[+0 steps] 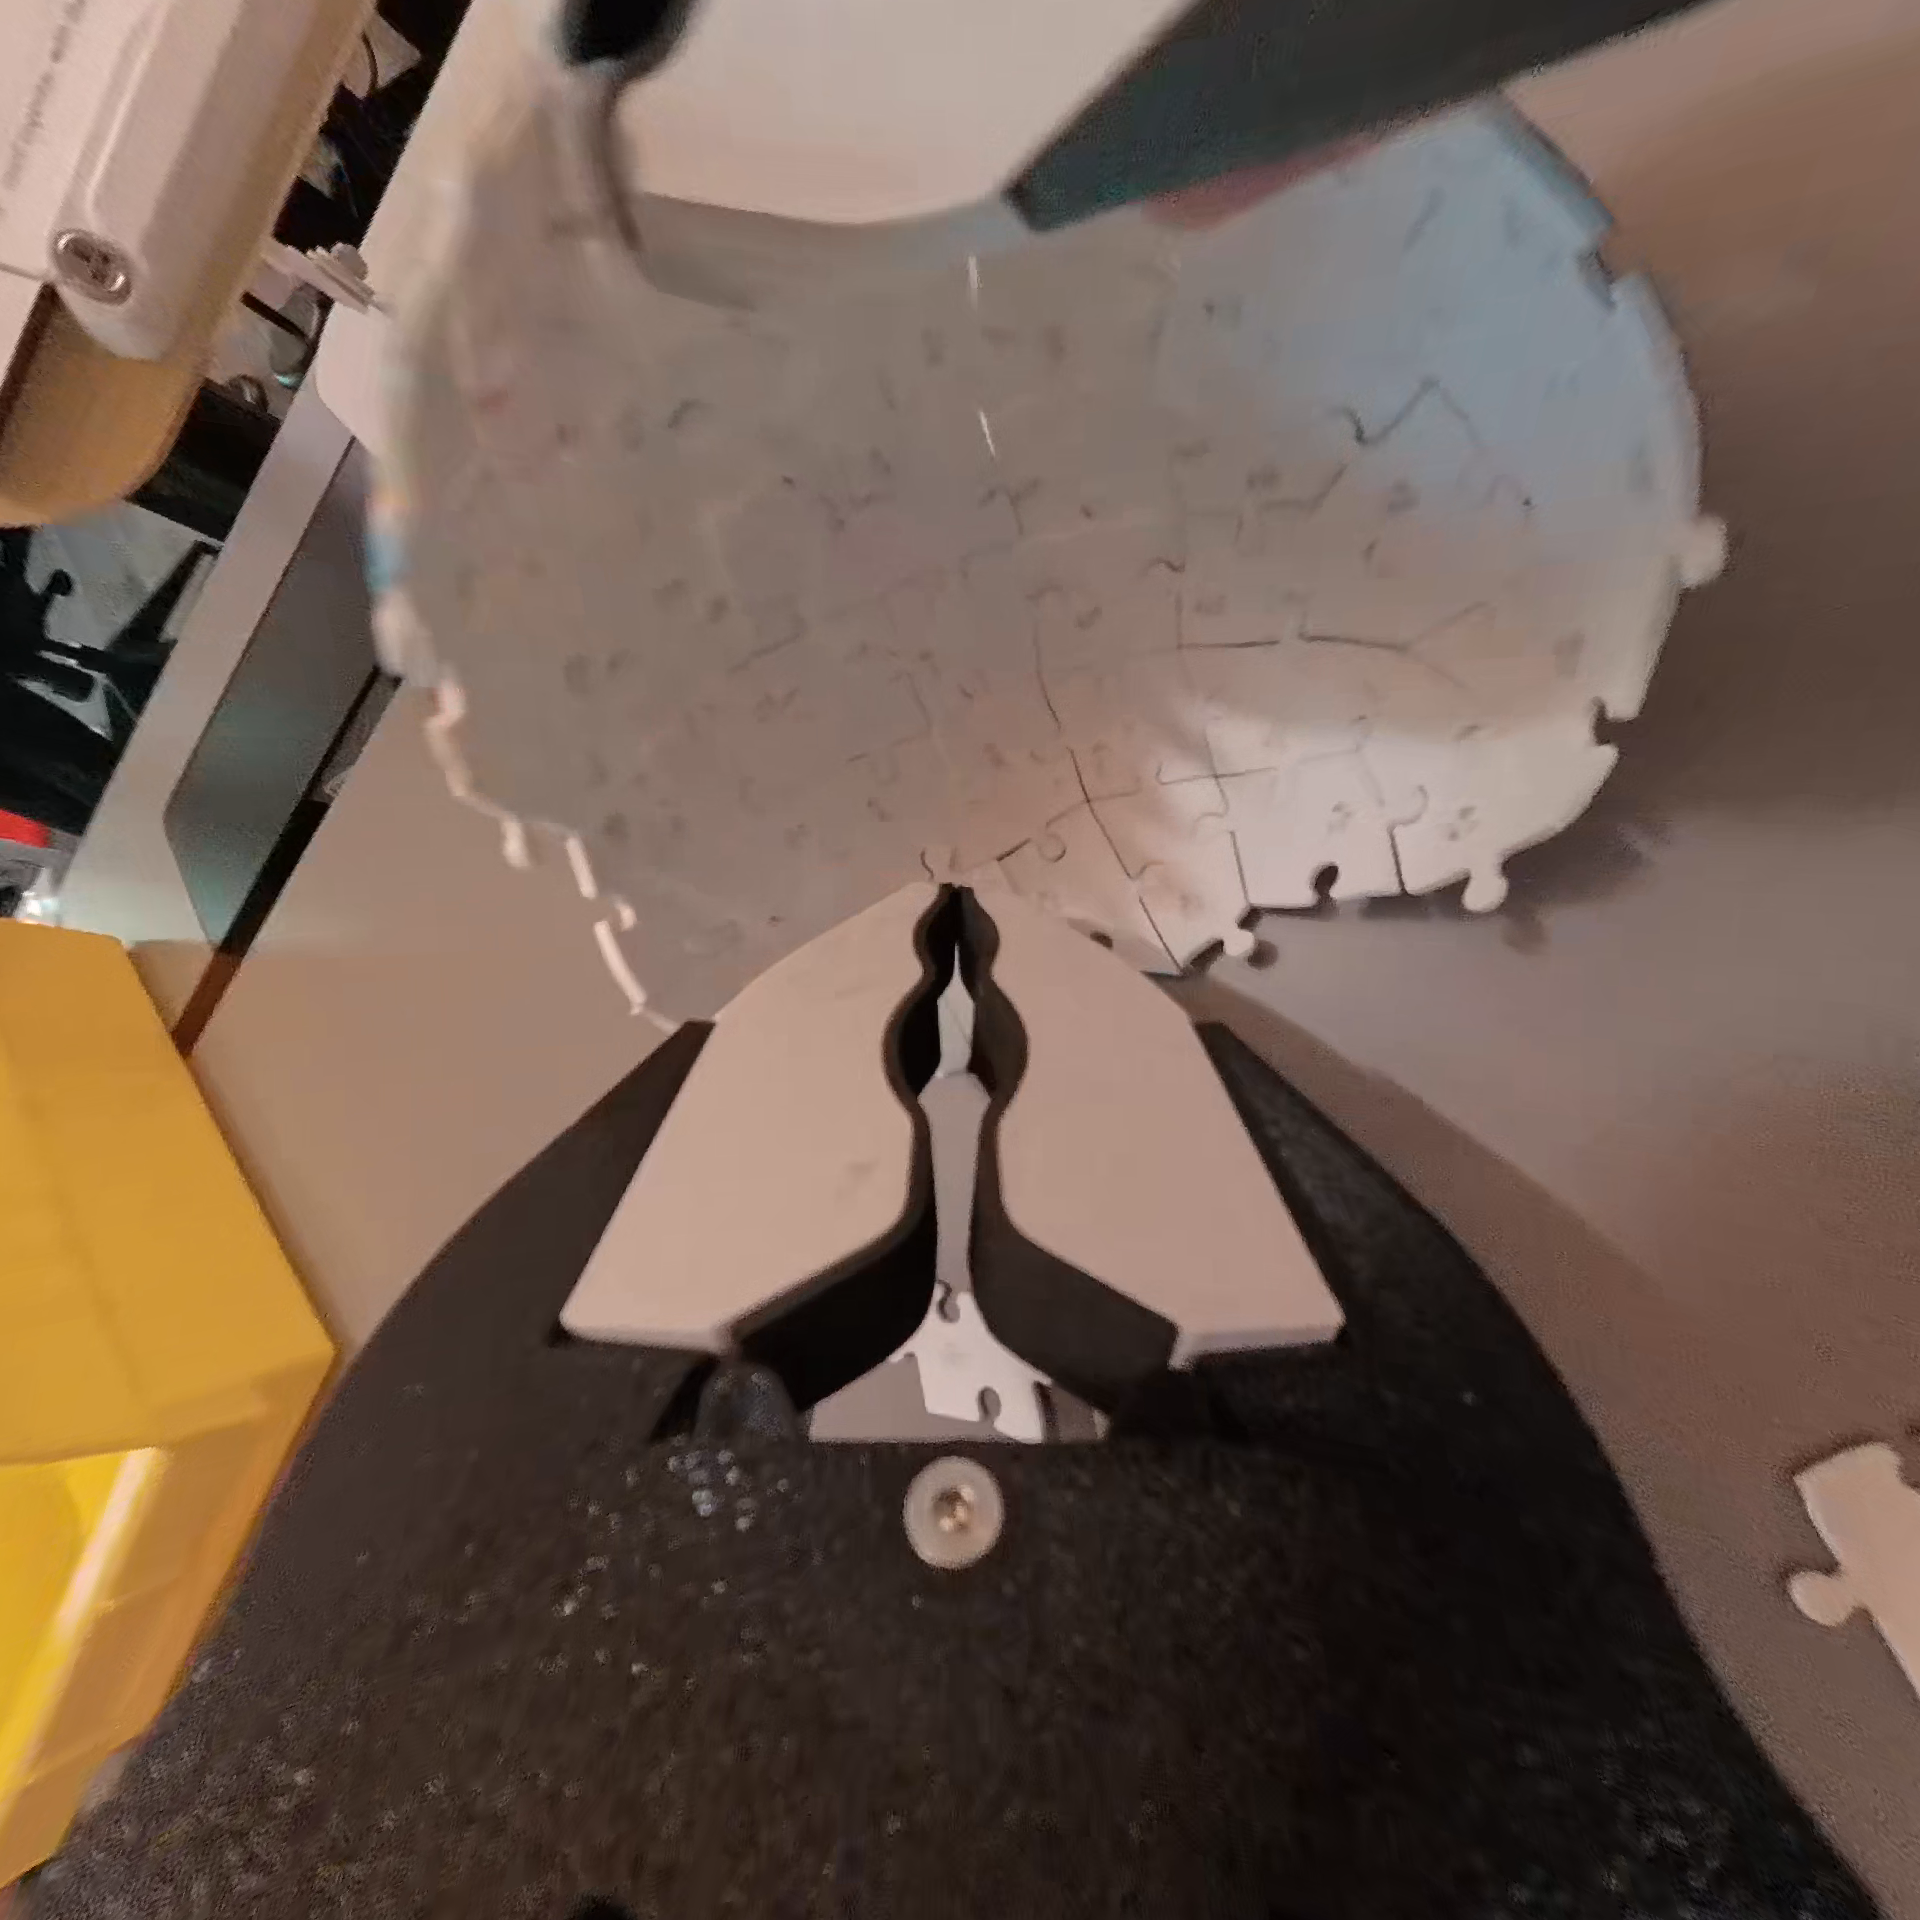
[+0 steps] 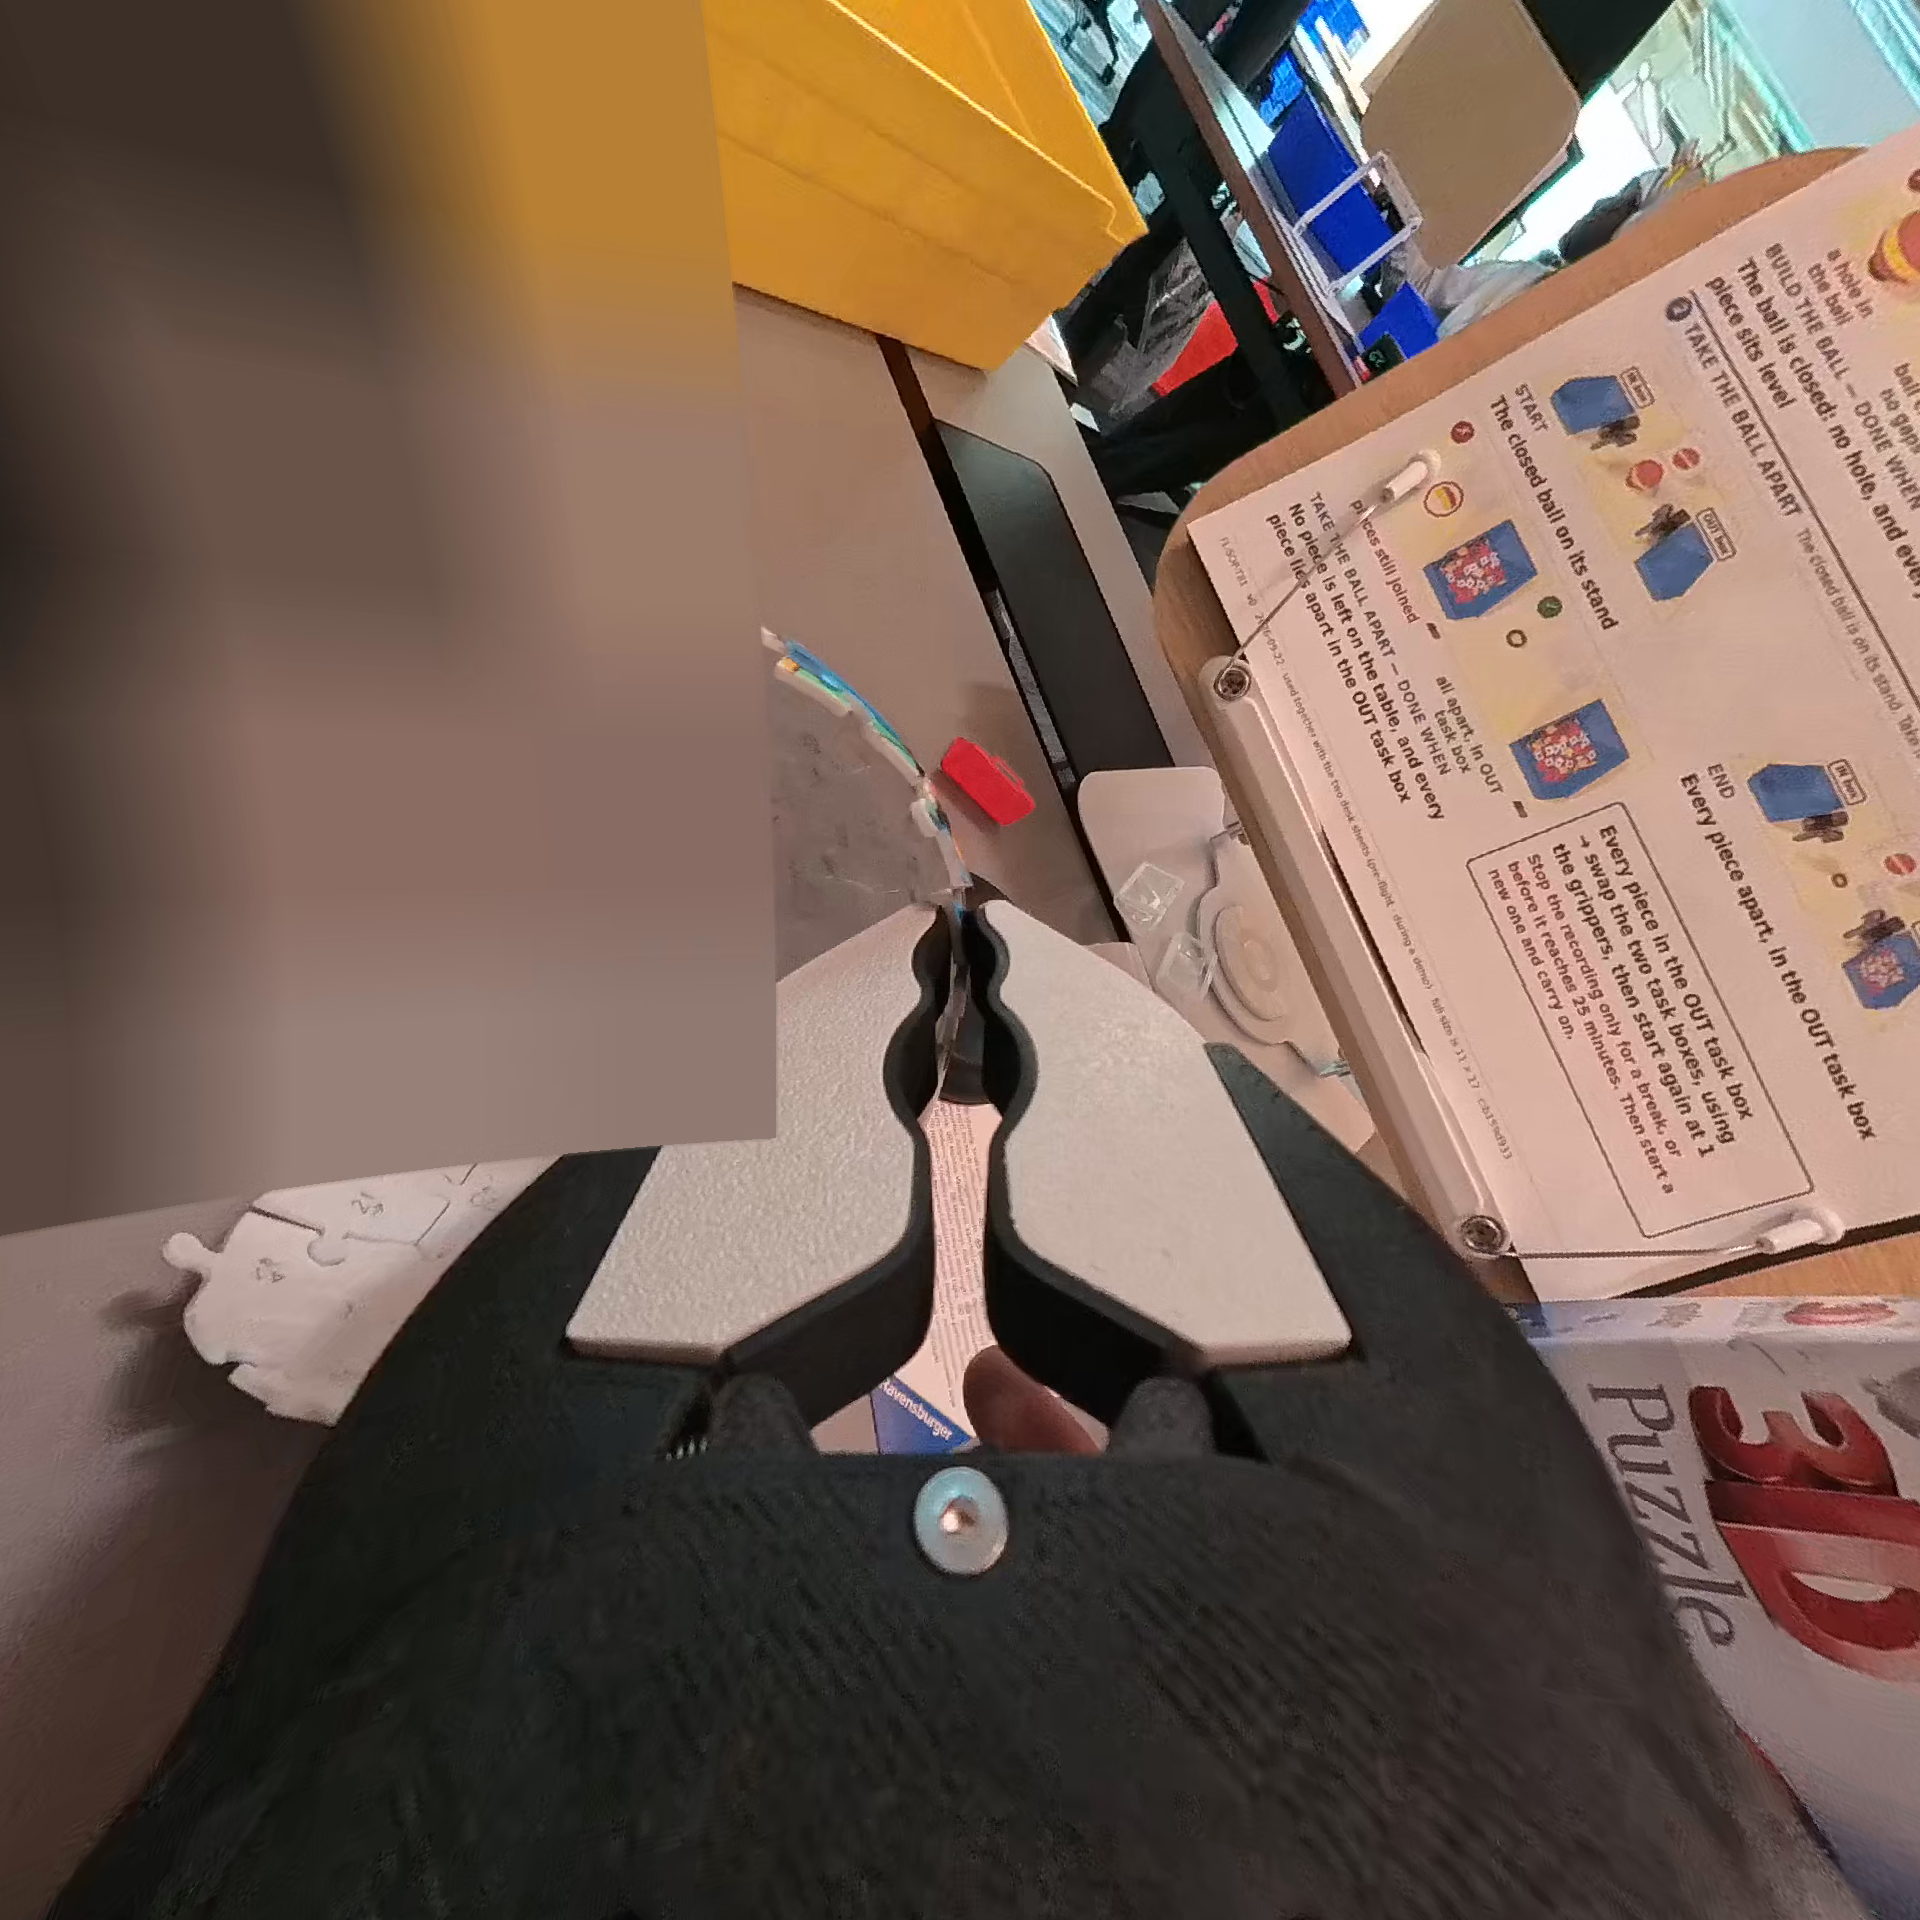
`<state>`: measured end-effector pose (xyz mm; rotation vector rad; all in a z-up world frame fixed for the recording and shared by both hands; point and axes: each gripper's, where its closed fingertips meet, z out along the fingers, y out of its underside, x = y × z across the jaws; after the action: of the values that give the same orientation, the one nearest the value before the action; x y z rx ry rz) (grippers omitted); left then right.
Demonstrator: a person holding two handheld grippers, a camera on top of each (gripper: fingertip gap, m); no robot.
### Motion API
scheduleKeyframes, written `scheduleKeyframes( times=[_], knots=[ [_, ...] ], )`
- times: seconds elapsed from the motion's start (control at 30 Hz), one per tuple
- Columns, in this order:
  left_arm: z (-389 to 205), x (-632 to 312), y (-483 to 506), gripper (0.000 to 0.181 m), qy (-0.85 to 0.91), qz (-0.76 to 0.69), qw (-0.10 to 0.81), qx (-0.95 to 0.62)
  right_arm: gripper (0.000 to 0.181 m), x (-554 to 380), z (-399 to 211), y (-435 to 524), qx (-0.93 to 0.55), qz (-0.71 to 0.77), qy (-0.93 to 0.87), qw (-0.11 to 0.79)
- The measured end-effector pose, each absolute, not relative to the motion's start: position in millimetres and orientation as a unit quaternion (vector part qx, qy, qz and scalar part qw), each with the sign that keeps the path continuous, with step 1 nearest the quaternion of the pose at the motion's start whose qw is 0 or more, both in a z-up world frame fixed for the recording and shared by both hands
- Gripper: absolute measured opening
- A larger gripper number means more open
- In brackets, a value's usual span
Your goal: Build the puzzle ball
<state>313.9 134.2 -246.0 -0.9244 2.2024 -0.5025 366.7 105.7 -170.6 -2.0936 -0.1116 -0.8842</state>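
Puzzle shell point(image 1: 935, 582), half-built, curved, white inner face toward left camera, rim-gripped between clenched left gripper point(image 1: 954, 904) and clenched right gripper point(image 2: 966, 914), above grey table point(image 1: 1558, 1143); loose piece point(image 1: 1860, 1538) nearby; long axis undeterminable

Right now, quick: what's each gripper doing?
Left gripper: closed, pinching the lower edge of the half-built puzzle shell.
Right gripper: closed on the rim of a curved joined section.

Printed writing covers the instruction sheet point(image 2: 1621, 644) and the puzzle box point(image 2: 1745, 1538).
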Motion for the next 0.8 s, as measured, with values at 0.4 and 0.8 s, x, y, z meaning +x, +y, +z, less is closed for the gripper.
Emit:
scheduleKeyframes(
  times=[0.4, 0.8],
  knots=[
    [-266.7, 325.1, 140.2, 0.0, 0.828, -0.198, 0.336, -0.403, 0.003, 360.9, -168.2, 115.4, -0.836, -0.359, -0.072, 0.408],
    [-271.6, 329.2, 134.2, 0.0, 0.81, -0.227, 0.333, -0.427, 0.007, 355.8, -167.7, 125.0, -0.86, -0.325, -0.039, 0.393]
  ],
)
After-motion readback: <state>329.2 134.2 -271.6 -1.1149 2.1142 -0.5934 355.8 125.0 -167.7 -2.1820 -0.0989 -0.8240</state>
